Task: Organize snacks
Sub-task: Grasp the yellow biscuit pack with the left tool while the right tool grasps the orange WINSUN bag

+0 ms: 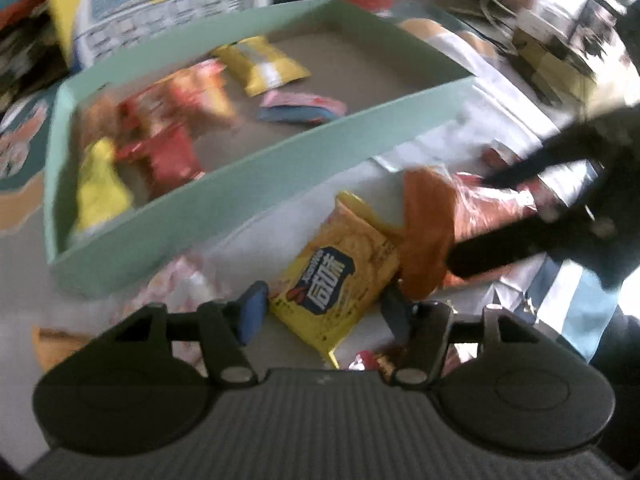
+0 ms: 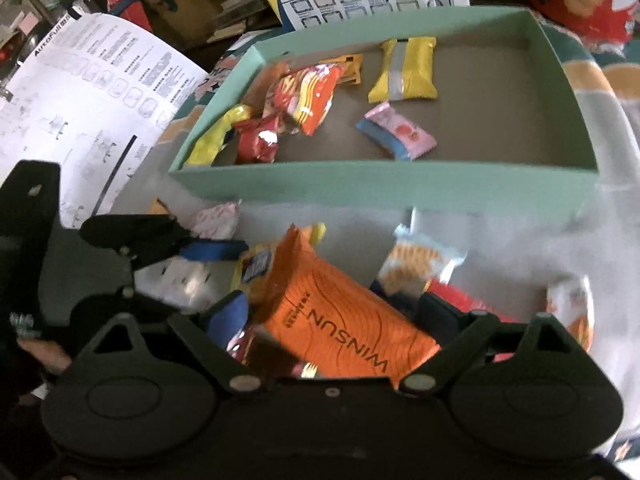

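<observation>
Right half of the green box (image 2: 400, 188) floor is bare, so plenty of room to drop in there (left side's piled with packets). Its near wall stands between that space and the loose packets, where the orange packet (image 2: 340, 312) crowds the yellow biscuit packet (image 1: 340, 280).
</observation>
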Demonstrator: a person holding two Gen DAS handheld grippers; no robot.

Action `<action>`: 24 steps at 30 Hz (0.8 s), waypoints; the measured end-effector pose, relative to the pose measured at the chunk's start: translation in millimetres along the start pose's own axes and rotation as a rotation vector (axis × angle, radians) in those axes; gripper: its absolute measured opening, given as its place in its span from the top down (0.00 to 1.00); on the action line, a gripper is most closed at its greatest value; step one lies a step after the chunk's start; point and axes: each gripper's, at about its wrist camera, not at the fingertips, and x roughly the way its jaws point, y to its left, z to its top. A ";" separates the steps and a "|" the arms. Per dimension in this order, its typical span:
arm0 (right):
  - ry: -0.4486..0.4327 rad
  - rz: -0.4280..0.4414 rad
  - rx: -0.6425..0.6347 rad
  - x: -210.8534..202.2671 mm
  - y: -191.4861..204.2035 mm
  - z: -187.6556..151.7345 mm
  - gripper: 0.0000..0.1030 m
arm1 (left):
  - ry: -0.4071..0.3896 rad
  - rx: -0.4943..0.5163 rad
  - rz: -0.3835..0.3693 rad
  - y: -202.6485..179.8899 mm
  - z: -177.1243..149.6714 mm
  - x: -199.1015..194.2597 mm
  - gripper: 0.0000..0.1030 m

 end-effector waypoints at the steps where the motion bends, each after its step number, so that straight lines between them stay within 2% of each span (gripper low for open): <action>1: -0.002 -0.010 -0.013 -0.1 3.3 -2.7 0.11 | 0.007 -0.038 0.001 6.1 -3.8 -3.1 0.41; 2: -0.001 -0.025 -0.030 0.4 7.2 -6.8 0.12 | 0.023 -0.082 0.000 11.4 -7.0 -5.0 0.41; 4: -0.001 -0.057 -0.058 2.1 14.3 -13.9 0.12 | 0.060 -0.148 0.005 21.3 -12.8 -4.2 0.49; 7: -0.038 -0.140 -0.127 0.3 30.0 -23.5 0.12 | 0.062 -0.191 0.032 26.6 -21.1 -9.6 0.48; 10: -0.072 -0.145 -0.154 -7.3 40.1 -30.0 0.12 | 0.053 -0.204 0.033 29.0 -27.0 -15.4 0.44; 14: -0.045 -0.130 -0.201 -4.7 51.2 -35.4 0.12 | 0.041 -0.210 0.050 28.9 -31.7 -18.4 0.38; 17: -0.023 -0.171 -0.245 4.4 54.6 -43.1 0.14 | 0.028 -0.219 0.062 30.2 -34.3 -22.3 0.32; 20: 0.007 -0.187 -0.286 9.0 52.6 -49.4 0.24 | 0.018 -0.166 0.071 26.5 -31.7 -25.1 0.27; 22: 0.018 -0.198 -0.333 6.9 53.1 -53.0 0.40 | 0.015 -0.118 0.073 23.4 -28.4 -26.9 0.23; 24: 0.018 -0.168 -0.292 -2.2 49.2 -53.0 0.50 | 0.011 -0.074 0.075 20.2 -22.4 -25.4 0.22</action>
